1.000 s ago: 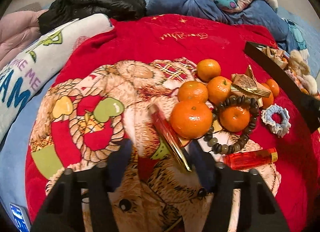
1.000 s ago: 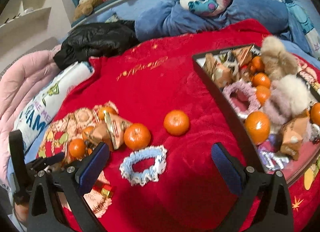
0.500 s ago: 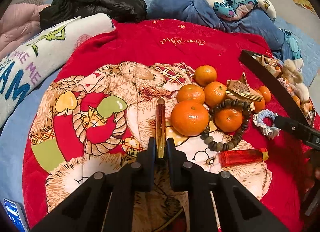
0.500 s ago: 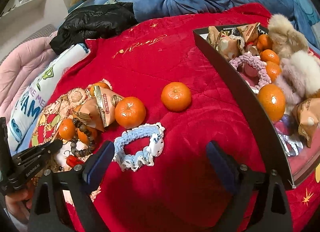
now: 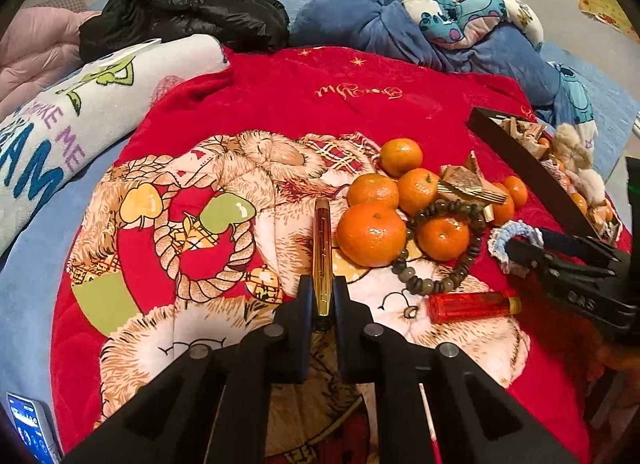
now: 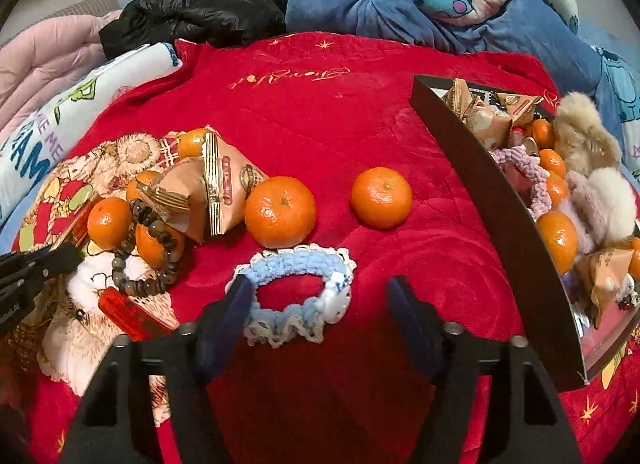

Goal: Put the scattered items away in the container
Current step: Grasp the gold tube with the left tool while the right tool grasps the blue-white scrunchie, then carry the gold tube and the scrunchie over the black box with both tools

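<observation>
The container [image 6: 500, 199] is already holding tangerines and scrunchies. Beside it, the left claw [image 5: 322, 304] is clamping the gold-red pen [image 5: 322, 248]; the right claw [image 6: 320, 304] is closing around the blue scrunchie [image 6: 296, 292]. Many tangerines [image 6: 280, 209] are remaining.

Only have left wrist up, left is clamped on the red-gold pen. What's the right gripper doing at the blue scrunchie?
Observer: right gripper straddles the blue scrunchie, jaws closing. One pad is at its edge, the other apart from it.
Operator: Tray full?
Observer: tray is crowded: pink scrunchie, fur pompoms, tangerines.
Operator: Strays near it?
Observer: one loose tangerine sits alone between the pile and the tray.
</observation>
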A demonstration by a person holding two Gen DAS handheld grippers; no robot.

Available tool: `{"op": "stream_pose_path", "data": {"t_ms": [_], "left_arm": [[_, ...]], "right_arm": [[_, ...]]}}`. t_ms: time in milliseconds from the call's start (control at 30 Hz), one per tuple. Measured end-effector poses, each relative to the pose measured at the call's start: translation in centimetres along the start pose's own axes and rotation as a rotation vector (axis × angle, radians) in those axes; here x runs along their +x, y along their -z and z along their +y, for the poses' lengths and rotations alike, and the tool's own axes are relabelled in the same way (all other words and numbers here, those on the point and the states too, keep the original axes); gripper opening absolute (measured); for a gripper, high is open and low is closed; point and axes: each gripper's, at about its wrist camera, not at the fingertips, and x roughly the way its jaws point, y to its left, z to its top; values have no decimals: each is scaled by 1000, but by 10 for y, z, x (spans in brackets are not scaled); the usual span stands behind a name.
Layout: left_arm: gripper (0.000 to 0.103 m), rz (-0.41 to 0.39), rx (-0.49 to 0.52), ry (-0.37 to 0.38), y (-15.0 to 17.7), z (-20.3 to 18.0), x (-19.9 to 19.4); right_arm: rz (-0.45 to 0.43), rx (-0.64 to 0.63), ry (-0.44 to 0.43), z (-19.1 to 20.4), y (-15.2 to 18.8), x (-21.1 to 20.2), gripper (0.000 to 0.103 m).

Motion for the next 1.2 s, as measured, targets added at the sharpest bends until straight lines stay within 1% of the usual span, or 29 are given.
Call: {"op": "stream_pose_path", "data": {"t_ms": [33, 100, 133, 200, 233, 300, 500, 600, 767, 833, 900, 933, 1000, 1033, 1200], "left_arm": [[10, 3, 6, 0, 0, 0, -1], [10, 1, -1, 2, 1, 1, -2], [10, 5, -3, 5, 1, 2, -3], [10, -2, -6, 7, 2, 2, -6], [10, -5, -2, 9, 2, 2, -7], [10, -15, 2, 14, 2, 1, -11], [10, -37, 0, 30, 0, 3, -20], [10, -43, 7, 33, 0, 1, -23], [10, -55, 18, 55, 0, -2, -29], [10, -71, 15, 60, -2, -4, -32], [10, -106, 27, 60, -5, -8, -37], [10, -123, 22, 62, -7, -10, -39], [10, -126, 20, 81, -10, -12, -40], [10, -133, 16, 79, -11, -13, -41], [10, -136, 23, 86, -12, -19, -44]], "right_arm": [[3, 0, 7, 0, 0, 1, 49], [6, -2, 16, 0, 1, 0, 45], [6, 0, 15, 0, 1, -1, 37], [5, 16, 9, -3, 0, -1, 26], [5, 23, 12, -4, 0, -2, 15], [4, 55, -7, -9, 1, -4, 15], [-28, 95, -62, -10, -1, -15, 13], [-63, 87, -65, -8, -3, -25, 13], [-128, 114, -101, -11, -8, -39, 13], [-139, 140, -111, -14, -10, -41, 13], [-154, 175, -134, -15, -11, -44, 13], [-163, 168, -142, -14, -12, -47, 13], [-184, 142, -141, -9, -14, -51, 13], [-189, 133, -141, -6, -14, -52, 13], [-191, 112, -152, 1, -13, -53, 13]]}}
